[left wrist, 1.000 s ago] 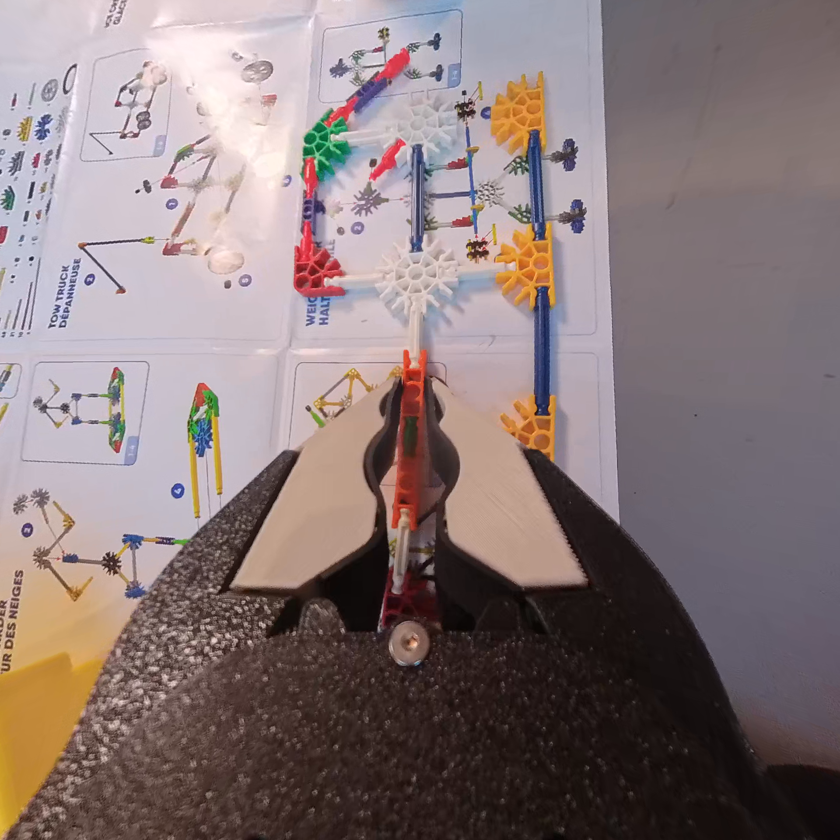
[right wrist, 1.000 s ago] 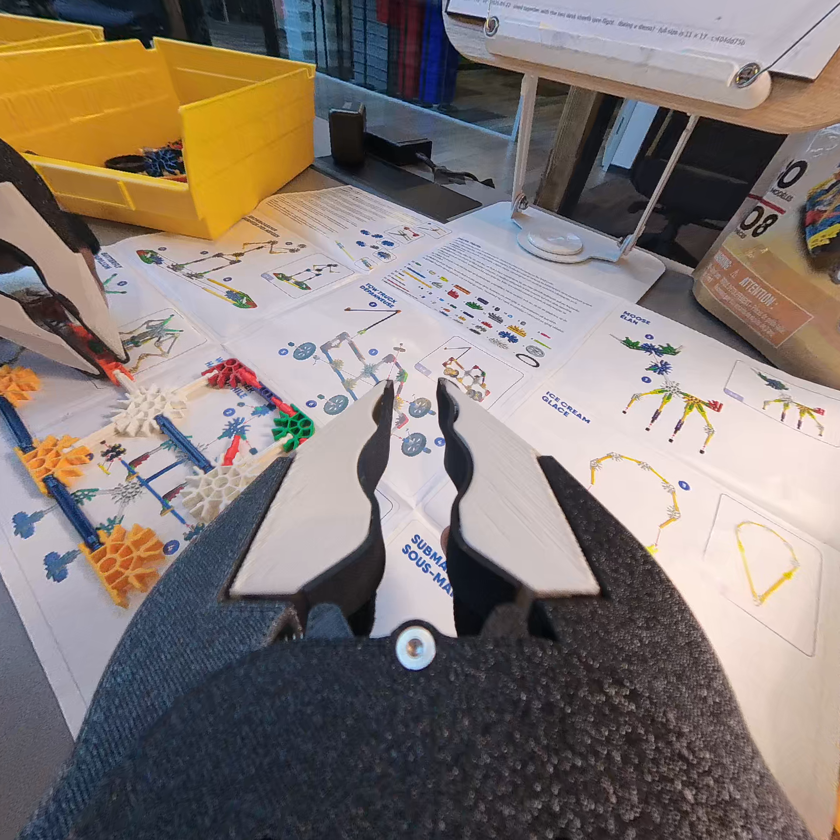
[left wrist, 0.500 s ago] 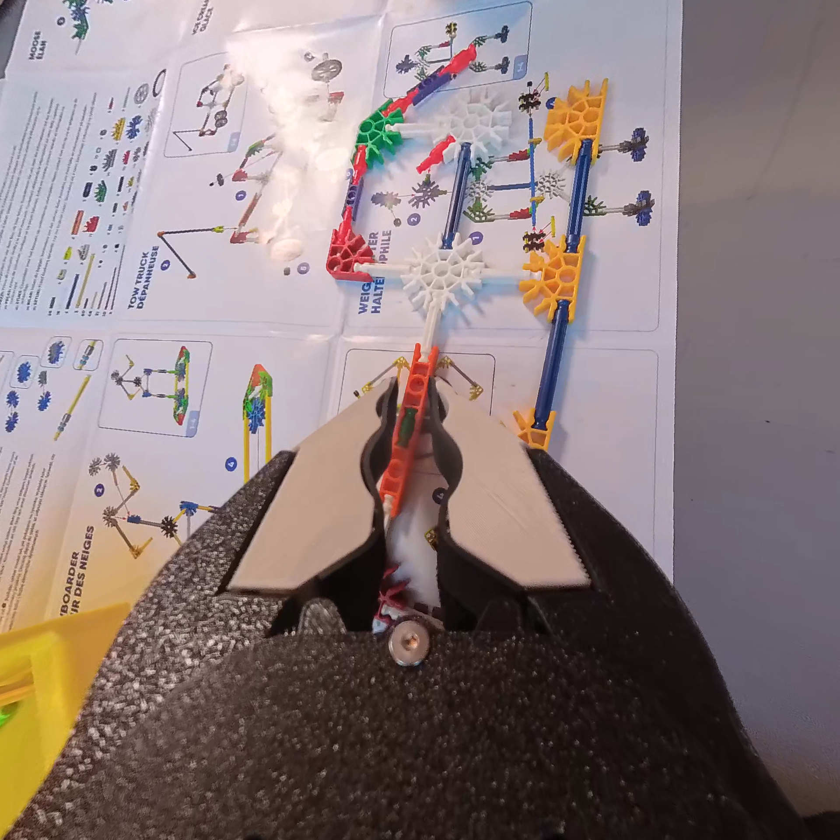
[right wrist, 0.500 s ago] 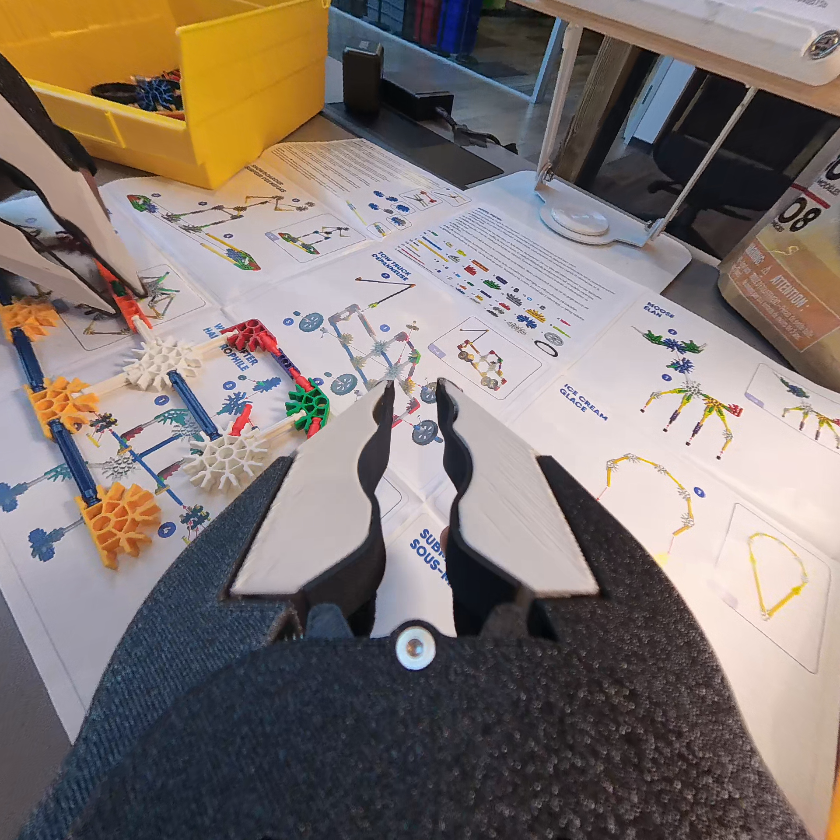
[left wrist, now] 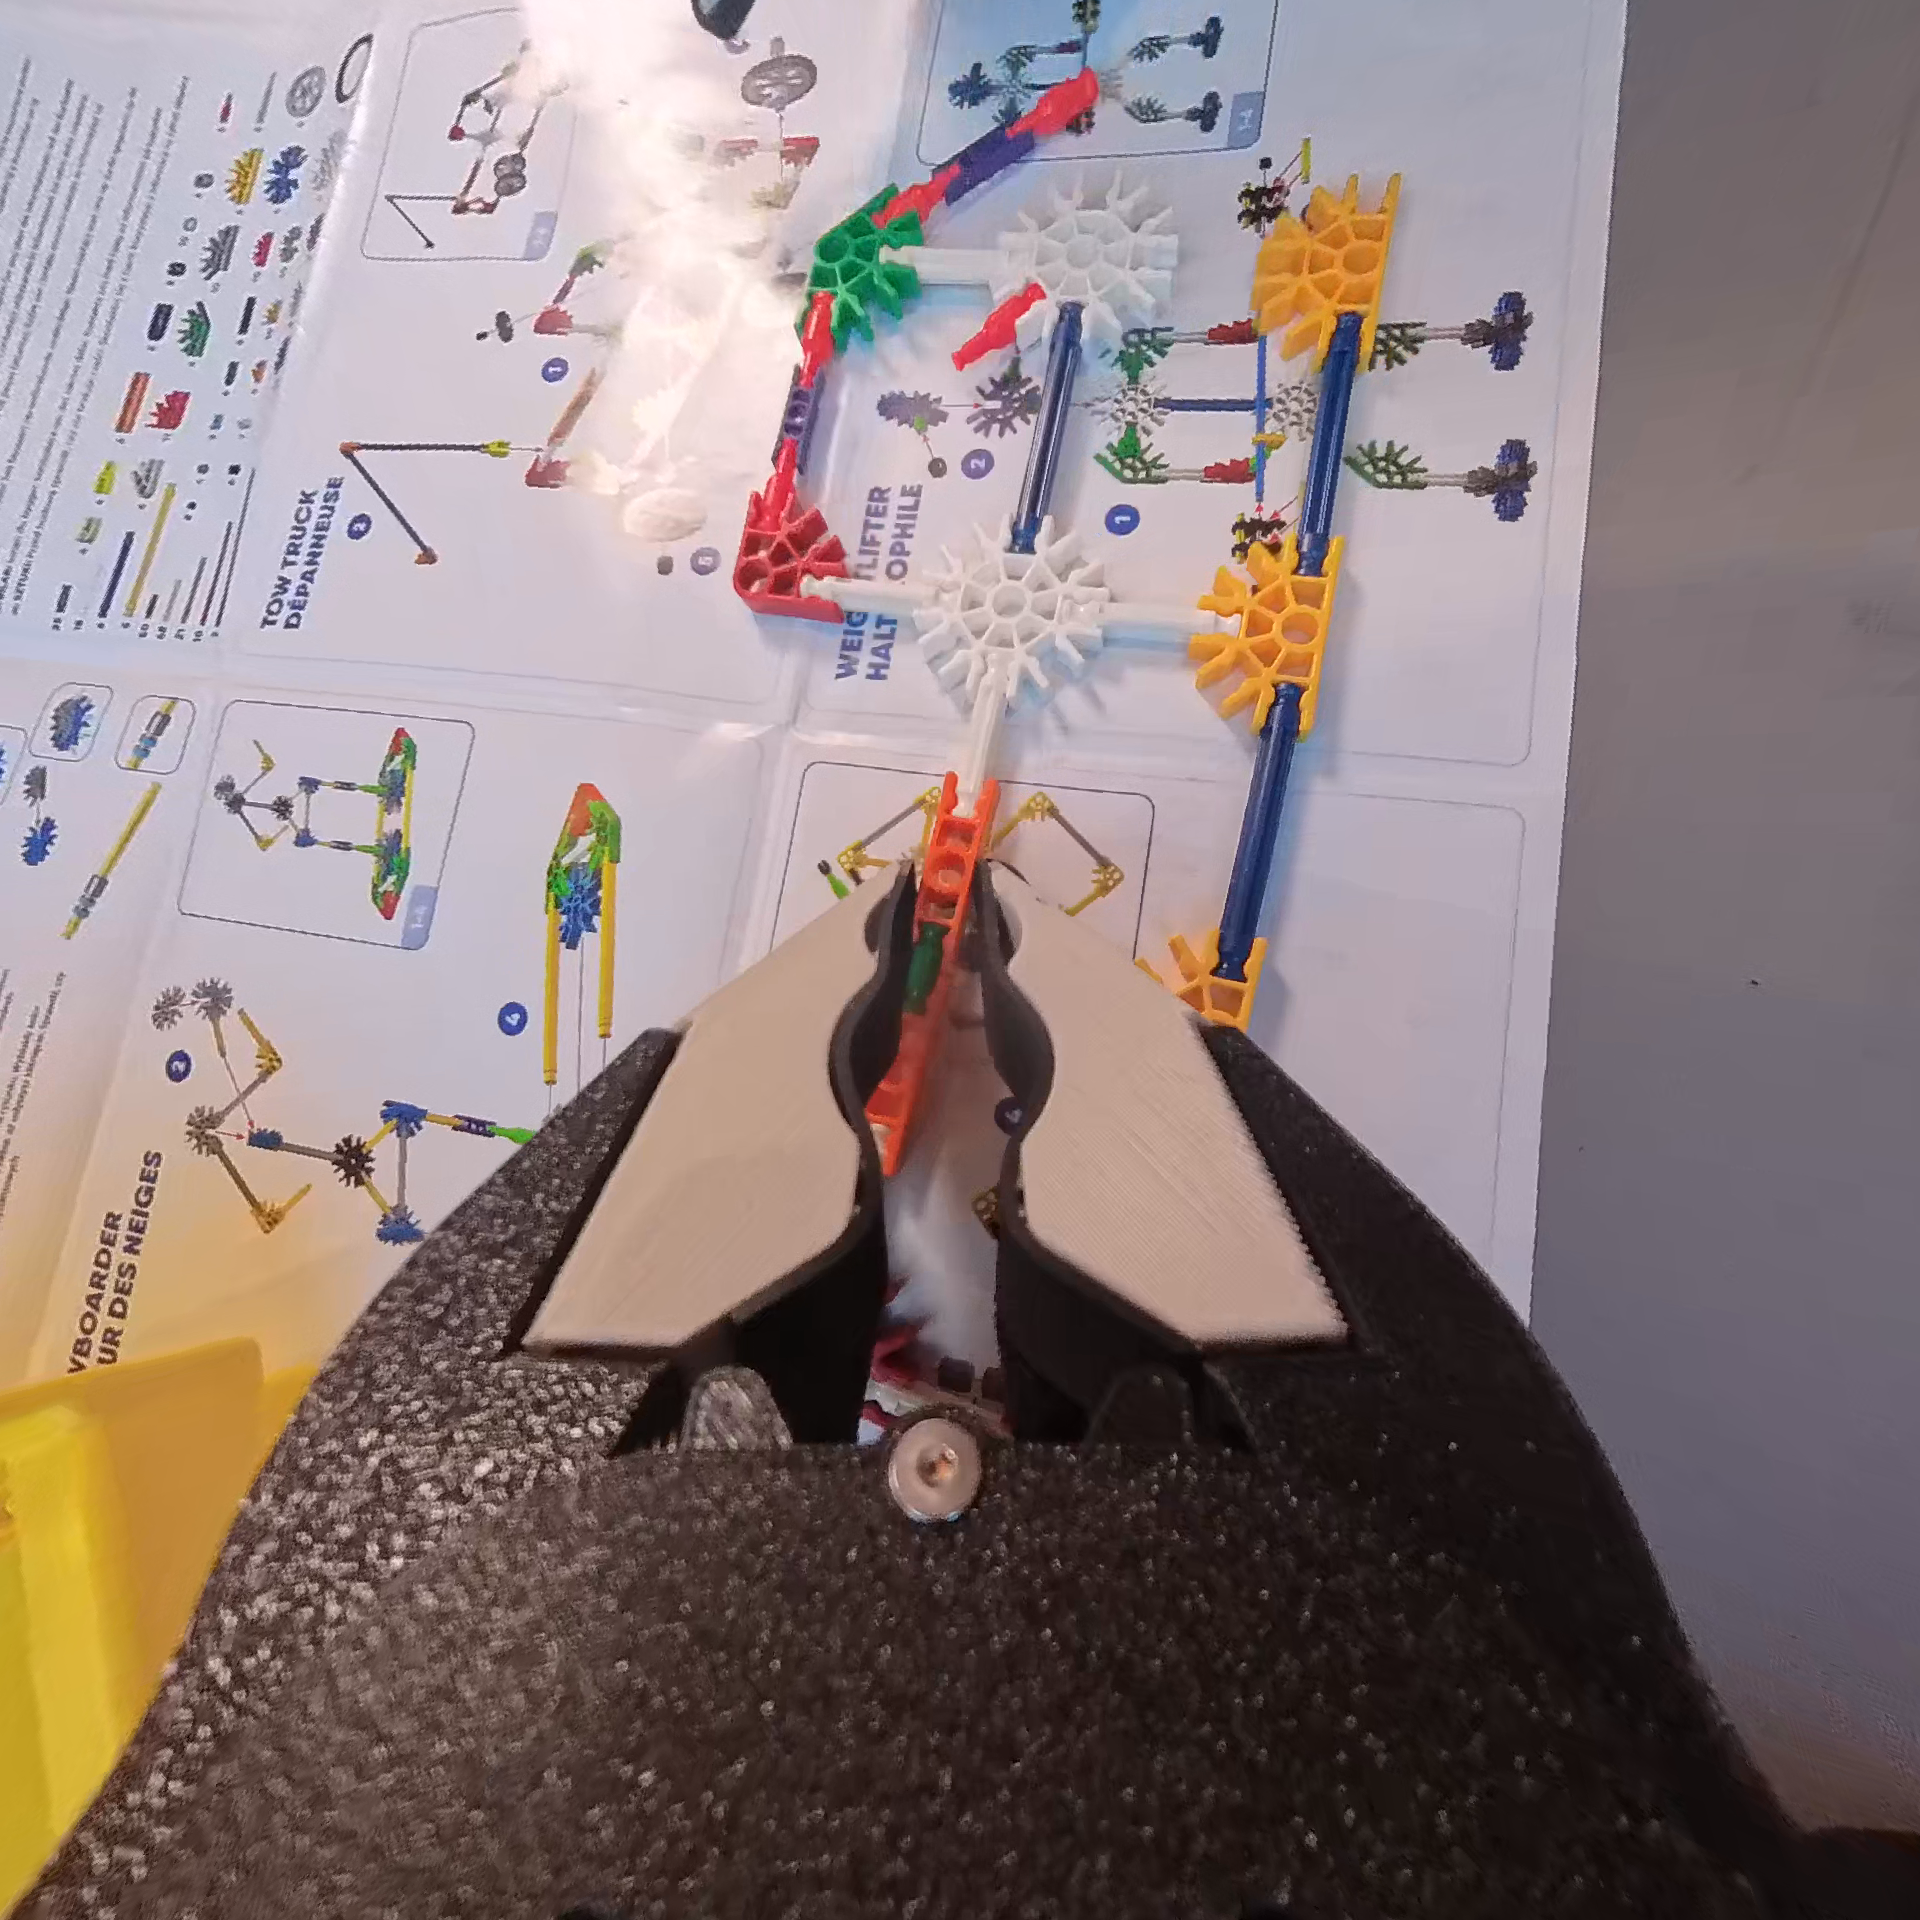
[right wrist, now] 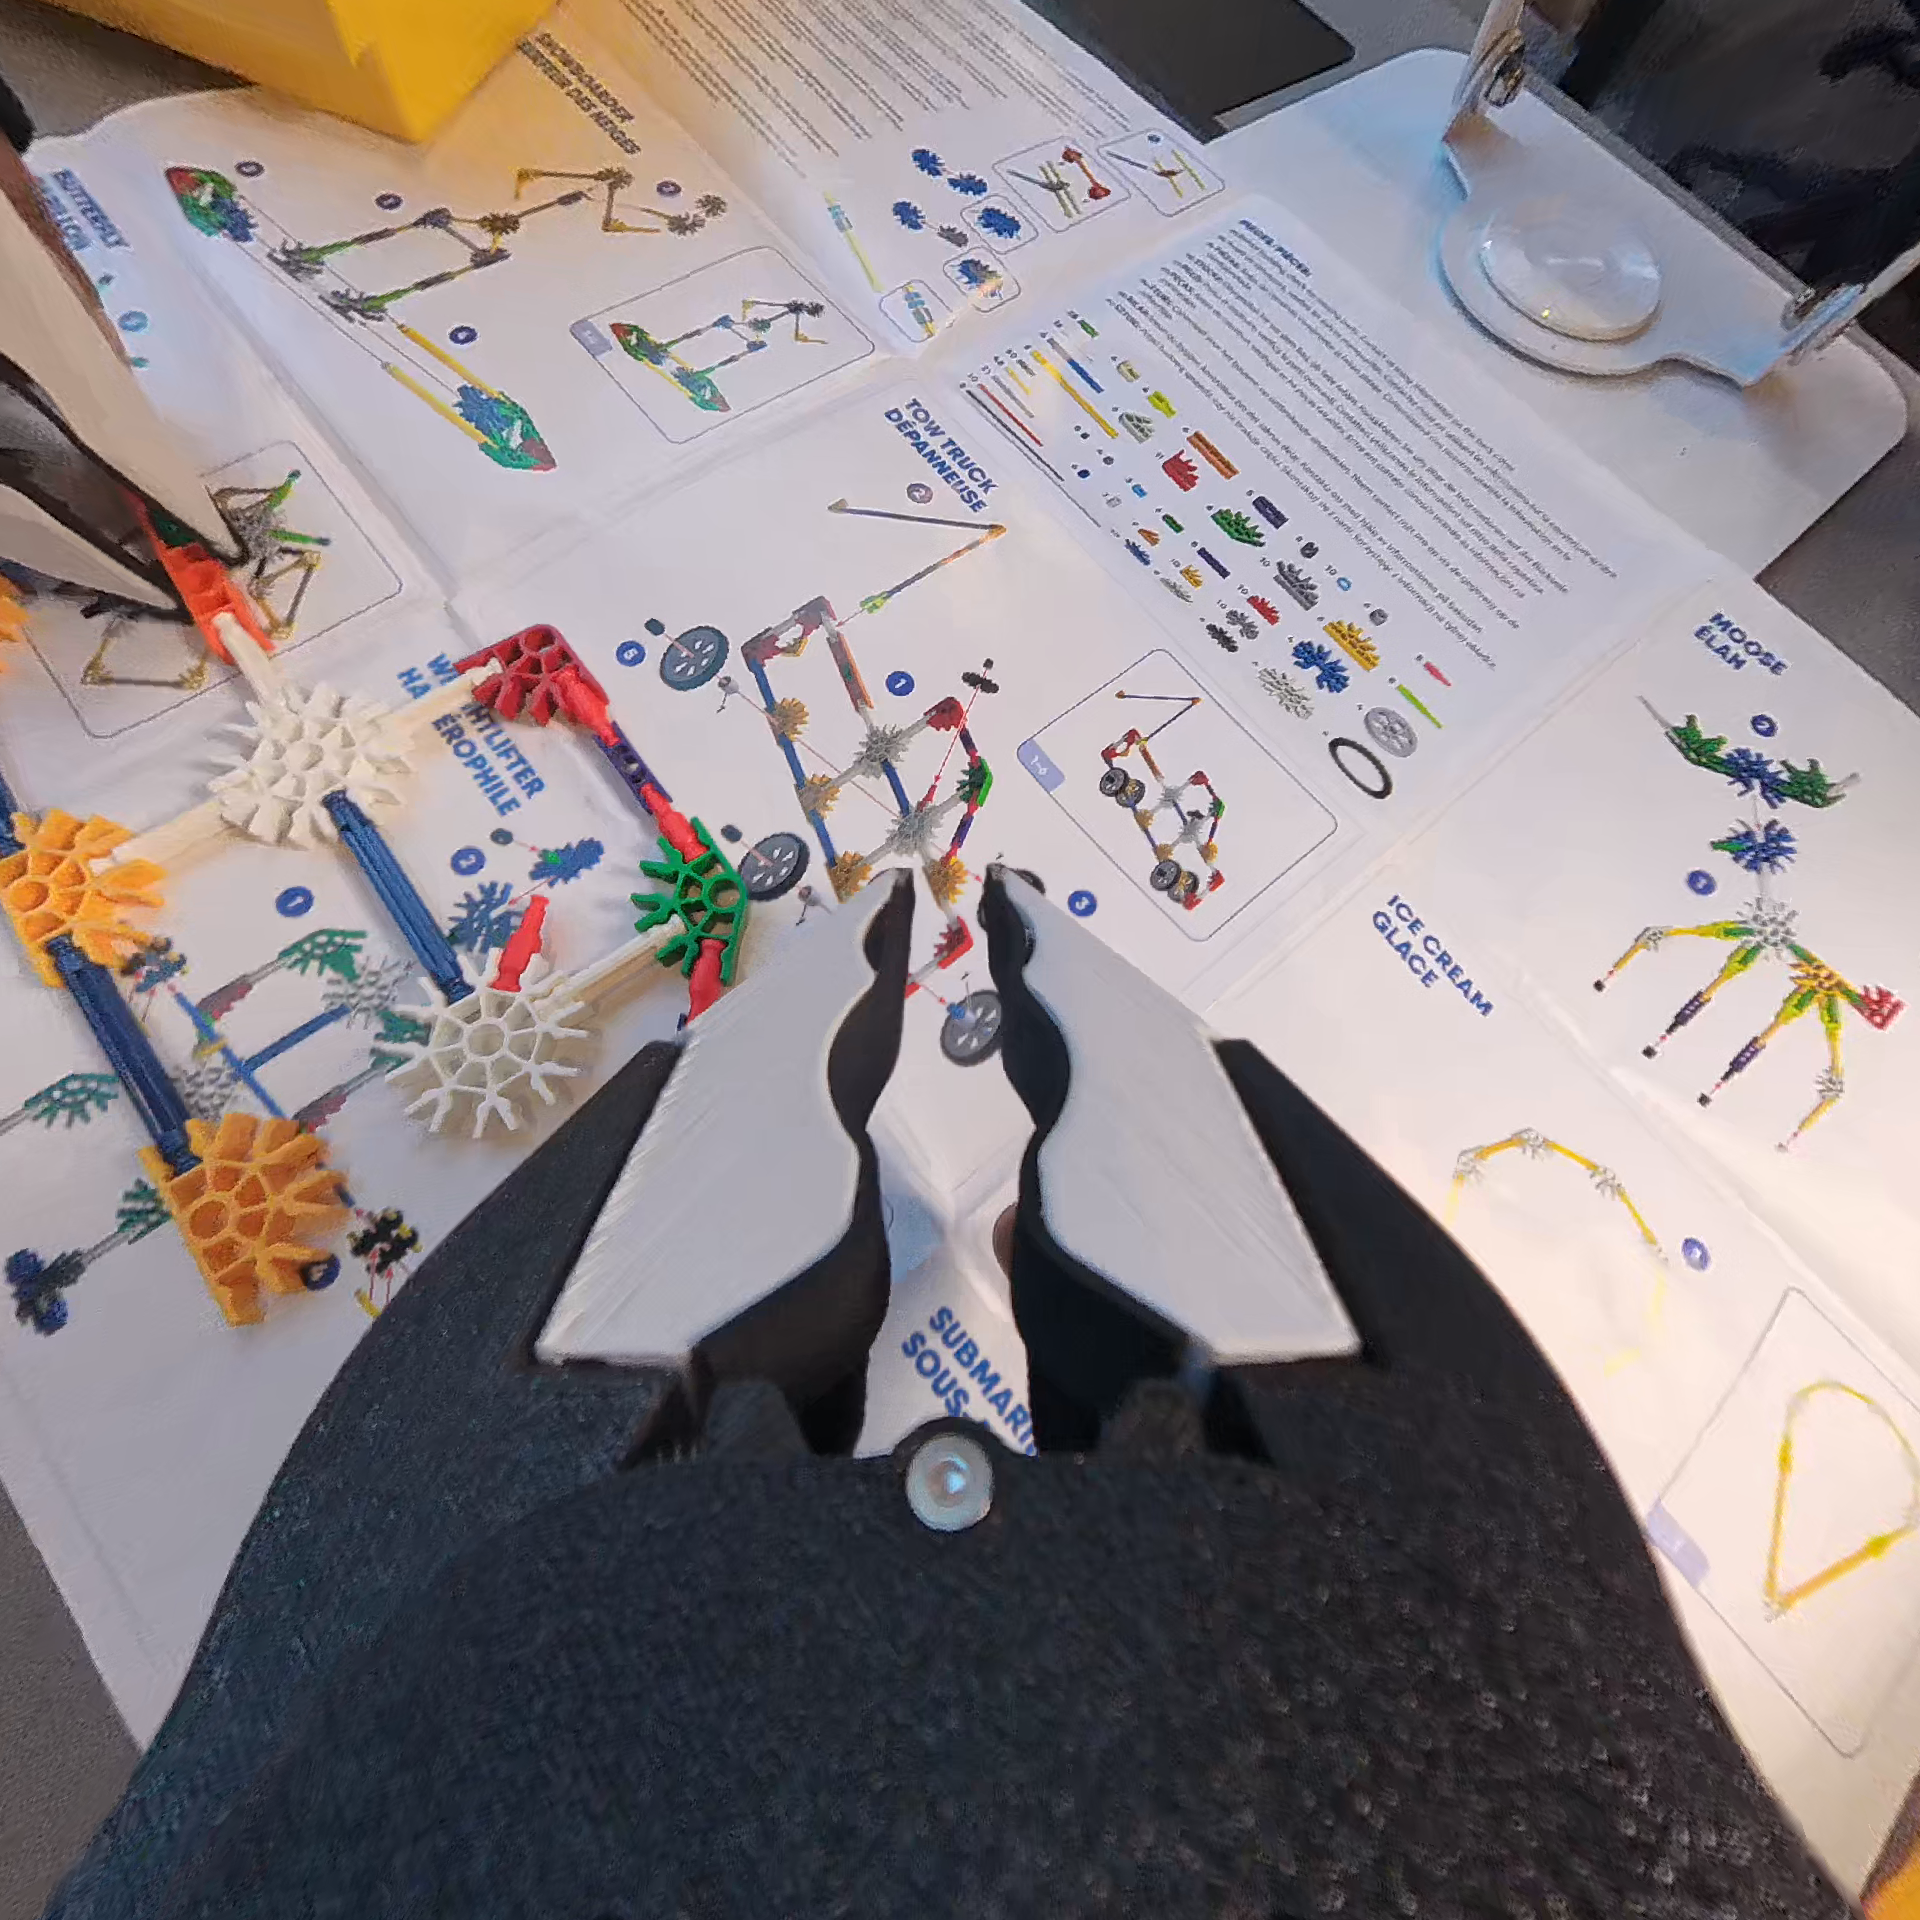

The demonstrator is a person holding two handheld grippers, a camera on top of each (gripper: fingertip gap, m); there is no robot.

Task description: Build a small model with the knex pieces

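Observation:
My left gripper [left wrist: 951,883] is shut on an orange connector [left wrist: 961,831]. A short white rod [left wrist: 982,738] joins that connector to a white snowflake connector [left wrist: 1013,608] of a flat toy frame with yellow connectors [left wrist: 1273,634], blue rods [left wrist: 1262,821], a red corner [left wrist: 784,556] and a green connector [left wrist: 857,265]. My right gripper [right wrist: 948,883] is slightly open and empty. It hovers over the instruction sheet [right wrist: 1247,520], just right of the green connector [right wrist: 691,899]. The left gripper's fingers [right wrist: 94,457] and the orange connector [right wrist: 208,592] show at the left edge.
The frame lies on the large printed sheet, near its edge by the grey table [left wrist: 1766,727]. A yellow bin [right wrist: 416,52] stands at the back left and also shows in the left wrist view [left wrist: 104,1455]. A white stand base [right wrist: 1558,270] sits at the back right. Across from one pair of fingers to the other is roughly 20 centimetres.
The right gripper has moved forward and down toward the sheet, closer to the green connector. The left gripper still grips the orange connector, and the frame now sits at a slightly turned angle in its view.

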